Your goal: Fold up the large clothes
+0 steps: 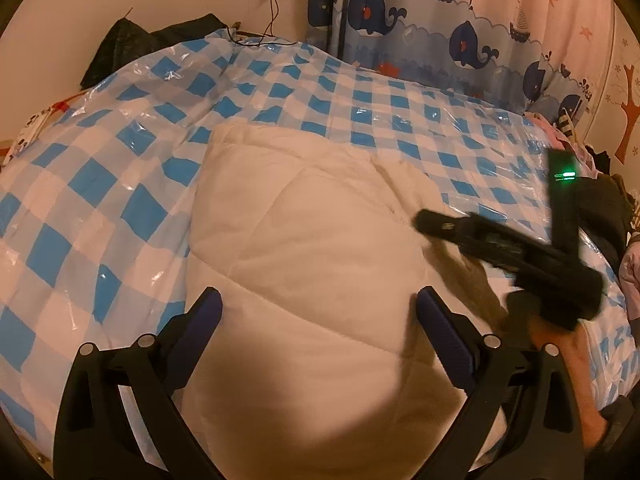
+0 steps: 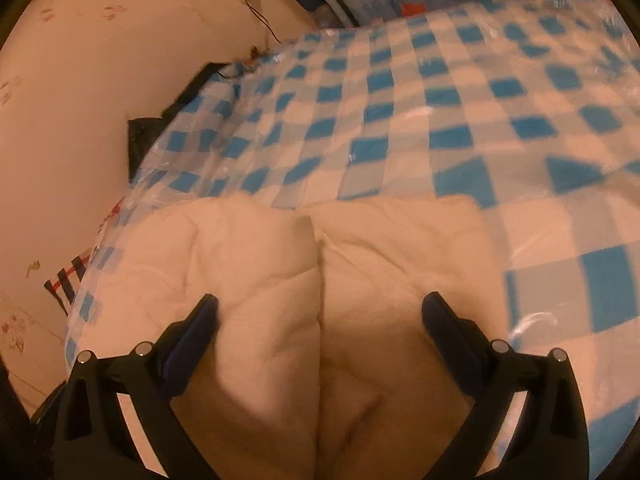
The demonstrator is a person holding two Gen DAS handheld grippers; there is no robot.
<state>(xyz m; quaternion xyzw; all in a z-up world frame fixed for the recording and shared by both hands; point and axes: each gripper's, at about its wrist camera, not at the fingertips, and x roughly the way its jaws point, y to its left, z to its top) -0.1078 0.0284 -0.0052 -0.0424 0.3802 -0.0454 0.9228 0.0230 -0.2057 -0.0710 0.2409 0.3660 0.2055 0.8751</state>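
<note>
Black plastic arms with dark blue ribbed pads form the left tool, its two fingers spread wide apart and holding nothing, poised over a white quilted garment. That padded piece is puffy and soft, crossed by stitched seams that divide it into broad panels, and it lies folded into a rounded block on the bed. In the left wrist view the right tool appears as a long black shape angled across the garment's right side, a green light glowing on its body and a person's hand gripping its handle below. Seen from its own camera, the right tool likewise has its fingers set wide apart with nothing between them, above a deep crease where two plump halves of the garment meet. Beneath the garment stretches a glossy, crinkled plastic sheet in blue and white checks, covering the bed and catching highlights on its wrinkles. Beyond the bed hangs a curtain printed with navy whales and sailboats, and a dark cable drops from a wall socket down the pale wall.
</note>
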